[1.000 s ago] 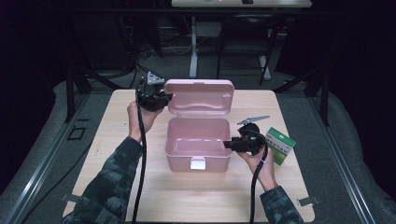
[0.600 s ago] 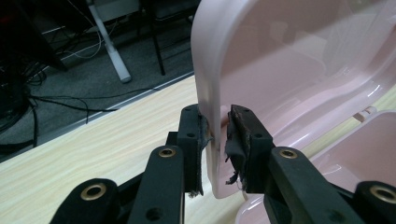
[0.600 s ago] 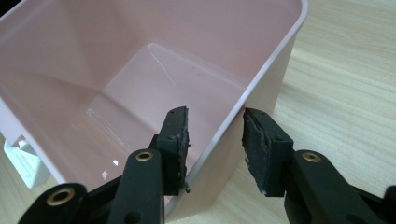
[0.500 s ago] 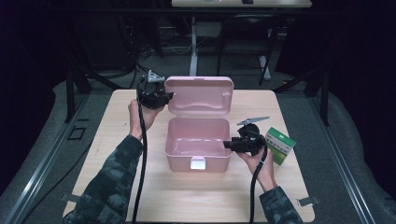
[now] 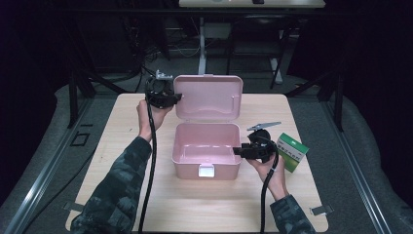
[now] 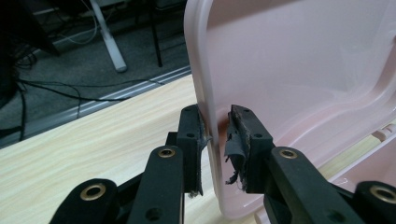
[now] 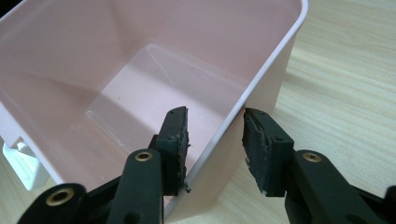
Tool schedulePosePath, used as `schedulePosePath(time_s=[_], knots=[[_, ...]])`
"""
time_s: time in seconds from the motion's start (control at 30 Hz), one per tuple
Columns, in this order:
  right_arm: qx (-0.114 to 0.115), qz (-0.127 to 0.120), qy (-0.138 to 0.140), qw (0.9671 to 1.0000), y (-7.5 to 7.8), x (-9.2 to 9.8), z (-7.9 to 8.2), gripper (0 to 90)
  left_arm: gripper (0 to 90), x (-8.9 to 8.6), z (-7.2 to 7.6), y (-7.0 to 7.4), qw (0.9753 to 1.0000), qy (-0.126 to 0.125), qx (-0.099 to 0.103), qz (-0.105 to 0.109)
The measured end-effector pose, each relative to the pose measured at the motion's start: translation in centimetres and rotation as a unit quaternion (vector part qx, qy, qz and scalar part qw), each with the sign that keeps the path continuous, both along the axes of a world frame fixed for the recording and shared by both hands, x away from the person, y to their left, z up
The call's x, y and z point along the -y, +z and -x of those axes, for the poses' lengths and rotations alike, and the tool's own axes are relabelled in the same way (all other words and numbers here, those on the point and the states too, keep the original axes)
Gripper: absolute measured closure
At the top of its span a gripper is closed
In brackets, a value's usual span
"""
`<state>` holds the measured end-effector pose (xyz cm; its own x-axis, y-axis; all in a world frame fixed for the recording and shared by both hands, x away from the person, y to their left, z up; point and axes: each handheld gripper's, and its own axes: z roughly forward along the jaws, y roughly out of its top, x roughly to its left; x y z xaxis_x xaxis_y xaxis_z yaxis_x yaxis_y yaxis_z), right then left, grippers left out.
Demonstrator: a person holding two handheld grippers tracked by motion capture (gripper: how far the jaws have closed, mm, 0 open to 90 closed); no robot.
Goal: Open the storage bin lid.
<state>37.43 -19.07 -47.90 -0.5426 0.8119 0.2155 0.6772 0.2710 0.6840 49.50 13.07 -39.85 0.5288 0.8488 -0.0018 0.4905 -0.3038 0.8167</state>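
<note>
Your left gripper (image 6: 215,135) has swung the lid (image 5: 208,96) up a bit more, so the pink box (image 5: 207,148) mid-table stands open. Its jaws sit narrow around the lid's edge. Your right gripper (image 7: 215,140), jaws wide, straddles the box's right wall.

Left gripper (image 5: 176,99) reaches far forward, jaws slightly parted; right gripper (image 5: 237,151) sits nearer, jaws parted.

In the left gripper view, the pink lid (image 6: 299,70) runs off the top and right edges. In the right gripper view, the pink box (image 7: 140,84) is cut off at top and left. From above, print on the green carton (image 5: 291,151) is too small to read, and the right gripper (image 5: 238,151) hides part of the box wall.
</note>
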Motion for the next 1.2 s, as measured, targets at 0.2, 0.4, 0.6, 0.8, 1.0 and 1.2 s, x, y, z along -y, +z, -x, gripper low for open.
schedulePosePath(time_s=[0.2,0.4,0.6,0.8,1.0,1.2], knots=[[-0.002,0.002,-0.002,1.0,0.0,-0.1,0.1,59.5,80.8,0.1,-1.1,-0.3,0.9999,0.007,-0.014,-0.005],[-0.003,0.005,-0.001,1.0,0.1,-0.1,0.1,59.6,80.9,0.3,-2.1,-1.2,0.9995,0.015,-0.024,-0.01],[-0.002,0.004,-0.002,1.0,0.0,0.0,0.1,60.8,80.8,0.1,-2.7,-2.1,0.9987,0.023,-0.042,-0.016],[-0.002,0.004,-0.002,1.0,0.0,0.0,0.1,61.6,80.7,-0.2,-3.2,-2.8,0.998,0.028,-0.057,-0.007],[-0.001,0.005,-0.003,1.0,0.0,-0.1,0.1,61.5,80.4,-0.1,-3.6,-3.1,0.9974,0.031,-0.063,-0.013],[-0.002,0.005,-0.005,1.0,0.0,-0.1,0.1,61.5,79.8,0.0,-4.2,-4.0,0.9962,0.04,-0.077,-0.008]])
